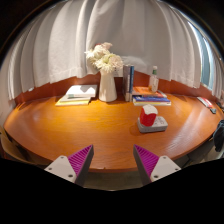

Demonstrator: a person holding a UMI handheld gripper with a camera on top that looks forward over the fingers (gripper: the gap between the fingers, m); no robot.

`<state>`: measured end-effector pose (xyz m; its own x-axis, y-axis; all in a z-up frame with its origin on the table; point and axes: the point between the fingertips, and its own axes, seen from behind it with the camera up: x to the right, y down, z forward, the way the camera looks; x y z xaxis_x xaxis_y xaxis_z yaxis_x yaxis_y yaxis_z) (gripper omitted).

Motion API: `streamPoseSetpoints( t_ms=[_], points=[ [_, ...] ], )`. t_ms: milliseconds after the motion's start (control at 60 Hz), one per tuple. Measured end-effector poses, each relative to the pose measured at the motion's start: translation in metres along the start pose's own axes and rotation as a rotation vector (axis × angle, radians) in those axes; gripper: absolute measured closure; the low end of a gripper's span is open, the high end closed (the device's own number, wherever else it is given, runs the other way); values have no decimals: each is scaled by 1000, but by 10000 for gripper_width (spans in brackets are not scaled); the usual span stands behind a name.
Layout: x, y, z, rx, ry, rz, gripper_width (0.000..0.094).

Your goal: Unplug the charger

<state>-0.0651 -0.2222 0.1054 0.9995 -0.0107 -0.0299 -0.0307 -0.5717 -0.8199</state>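
Observation:
No charger, plug or socket can be made out in the gripper view. My gripper point(112, 160) is open, its two fingers with magenta pads point(78, 160) spread wide over the near edge of a round wooden table point(90, 125). Nothing stands between the fingers. A small dark thing point(220, 135) lies at the table's right edge; I cannot tell what it is.
At the back stand a white vase of white flowers point(106, 72), upright books point(127, 82), a bottle point(154, 78), an open book on a stack point(74, 96) and flat books point(150, 96). A tissue box point(151, 120) sits right of centre. Curtains point(60, 45) hang behind.

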Motion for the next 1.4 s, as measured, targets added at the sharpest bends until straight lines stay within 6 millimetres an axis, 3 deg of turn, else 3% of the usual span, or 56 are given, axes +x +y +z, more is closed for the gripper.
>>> streamPoseSetpoints(
  t_ms=[33,67,200,300,417,533,583,617,767,817,867,917,950,983,1033,1083,1133,1217,1267,1283,1300,1400],
  points=[
    [45,10,35,-7,32,2,138],
    [66,11,48,-11,58,4,140],
    [123,-3,88,-9,121,3,153],
    [152,-25,118,22,145,12,154],
    [170,-55,153,69,146,11,156],
    [173,-59,188,51,112,-27,163],
    [167,-58,198,48,69,-47,280],
    [178,-58,201,46,93,-66,421],
    [171,-59,203,-12,25,-16,540],
    [169,-86,189,6,8,5,552],
    [173,-153,167,168,4,-21,554],
    [187,-241,140,315,1,-57,554],
    [182,-280,113,405,-10,-58,554],
    [192,-315,94,467,-17,-49,556],
    [219,-351,76,526,-2,-27,550],
    [248,-368,67,551,14,-7,552],
    [277,-371,68,536,30,1,551],
    [328,-337,92,456,79,-10,551],
    [358,-302,112,377,113,-15,551],
    [368,-275,125,360,120,-9,552],
    [374,-273,129,324,125,-5,552],
    [408,-190,172,147,150,-5,549]
  ],
)
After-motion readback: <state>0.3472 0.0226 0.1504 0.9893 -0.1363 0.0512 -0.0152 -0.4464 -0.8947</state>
